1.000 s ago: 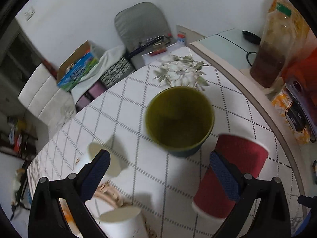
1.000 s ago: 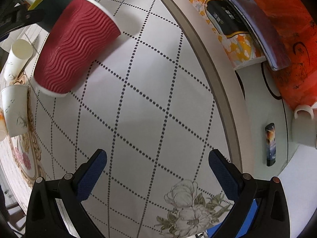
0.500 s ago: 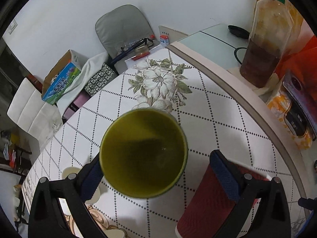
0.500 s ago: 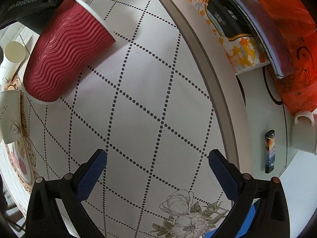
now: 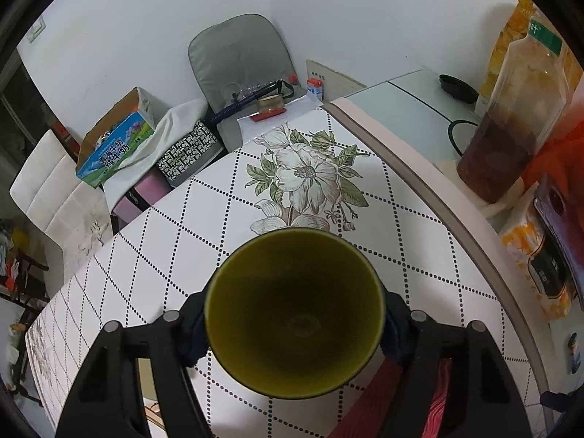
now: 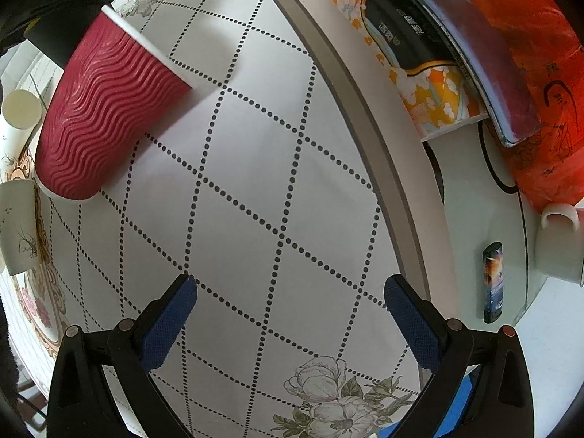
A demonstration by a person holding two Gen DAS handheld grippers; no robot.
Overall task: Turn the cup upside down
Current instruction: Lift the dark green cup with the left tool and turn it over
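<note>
A dark cup with an olive-green inside (image 5: 295,314) sits upright between my left gripper's (image 5: 295,325) two blue pads. The jaws have closed on its sides, and its open mouth faces the camera. In the right wrist view the left gripper's black body (image 6: 54,3) shows at the top left, hiding the cup. My right gripper (image 6: 290,317) is open and empty above the white dotted tablecloth (image 6: 255,182).
A red ribbed paper cup (image 6: 106,109) stands mouth down beside the green cup and shows at the bottom of the left wrist view (image 5: 394,401). White paper cups (image 6: 16,230) stand at the left. A brown bottle (image 5: 511,120), tissue pack (image 6: 419,69), orange bag and mug (image 6: 558,244) crowd the side counter.
My left gripper moved forward around the green cup and closed on it; a second ago its jaws were wide open and the cup stood ahead. The right gripper barely moved.
</note>
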